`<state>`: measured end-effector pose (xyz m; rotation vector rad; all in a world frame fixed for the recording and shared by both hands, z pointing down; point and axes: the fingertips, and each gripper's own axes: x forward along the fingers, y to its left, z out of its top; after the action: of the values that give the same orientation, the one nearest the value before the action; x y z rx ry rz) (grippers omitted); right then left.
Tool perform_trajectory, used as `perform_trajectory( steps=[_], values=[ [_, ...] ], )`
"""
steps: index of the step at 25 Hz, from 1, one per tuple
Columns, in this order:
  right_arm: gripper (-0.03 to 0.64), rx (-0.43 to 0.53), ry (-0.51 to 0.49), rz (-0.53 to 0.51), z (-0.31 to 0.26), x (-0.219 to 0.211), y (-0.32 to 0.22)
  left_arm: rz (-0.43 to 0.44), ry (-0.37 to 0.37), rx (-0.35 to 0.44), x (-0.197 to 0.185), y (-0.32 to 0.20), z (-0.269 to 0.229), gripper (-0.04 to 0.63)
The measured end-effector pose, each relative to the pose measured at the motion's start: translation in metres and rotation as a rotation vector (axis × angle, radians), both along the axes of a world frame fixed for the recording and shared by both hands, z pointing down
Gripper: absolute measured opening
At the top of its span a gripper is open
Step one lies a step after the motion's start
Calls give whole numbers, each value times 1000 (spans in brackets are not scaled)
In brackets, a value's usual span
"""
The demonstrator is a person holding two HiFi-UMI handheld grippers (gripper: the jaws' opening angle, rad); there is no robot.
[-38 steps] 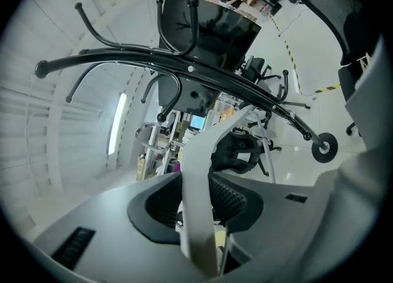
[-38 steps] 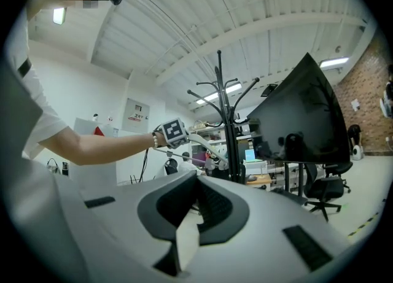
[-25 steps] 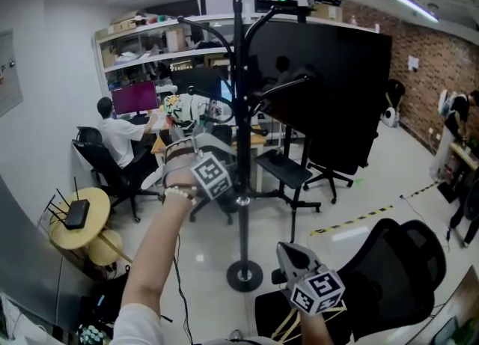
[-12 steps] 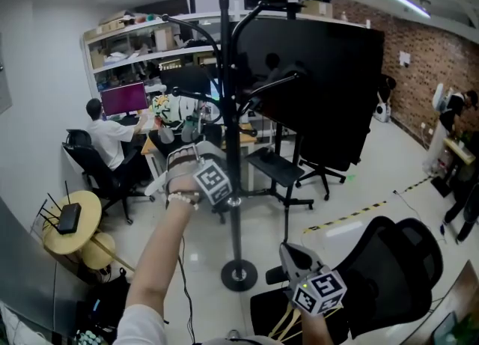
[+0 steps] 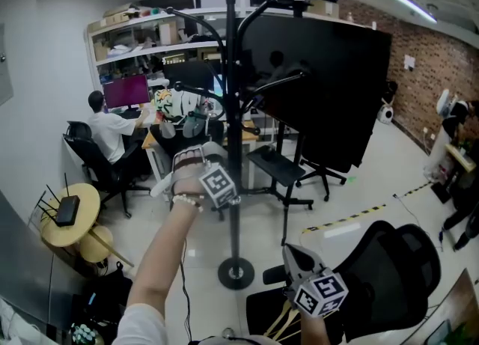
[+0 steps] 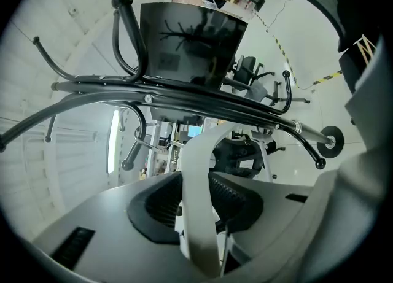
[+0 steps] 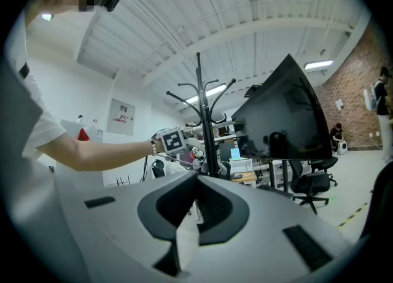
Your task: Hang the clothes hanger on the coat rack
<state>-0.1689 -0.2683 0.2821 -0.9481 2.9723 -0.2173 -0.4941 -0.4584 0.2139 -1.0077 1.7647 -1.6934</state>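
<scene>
The black coat rack stands mid-room on a round base, its curved hooks near the top. My left gripper is held out at mid-height just left of the pole. It is shut on a white clothes hanger, whose band runs up between the pads. One end of the hanger sticks out left of the hand. In the left gripper view the rack lies crosswise close ahead, apart from the hanger. My right gripper hangs low at the front, jaws together and empty, facing the rack.
A large black screen panel stands right behind the rack, with black chairs under it. A black office chair is at the lower right. At the left a person sits at a desk, near a round yellow table.
My left gripper has sunk a little with the hanger, staying beside the pole. The right gripper has barely shifted.
</scene>
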Motion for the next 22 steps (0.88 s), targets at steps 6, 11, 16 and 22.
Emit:
perform_trajectory(
  steps=[6,11,16,22],
  values=[
    [6,-3,-3,3,0,5,-3,31,44,15,13,1,6,137],
    [6,-8,-1,9,1,7,-2,44,69,38,13,1,6,138],
    [6,-6,-1,6,1,7,0,74,105,36,13,3,13,147],
    [6,-5,0,5,0,3,3,146,193,42,24,8,14,149]
  ],
)
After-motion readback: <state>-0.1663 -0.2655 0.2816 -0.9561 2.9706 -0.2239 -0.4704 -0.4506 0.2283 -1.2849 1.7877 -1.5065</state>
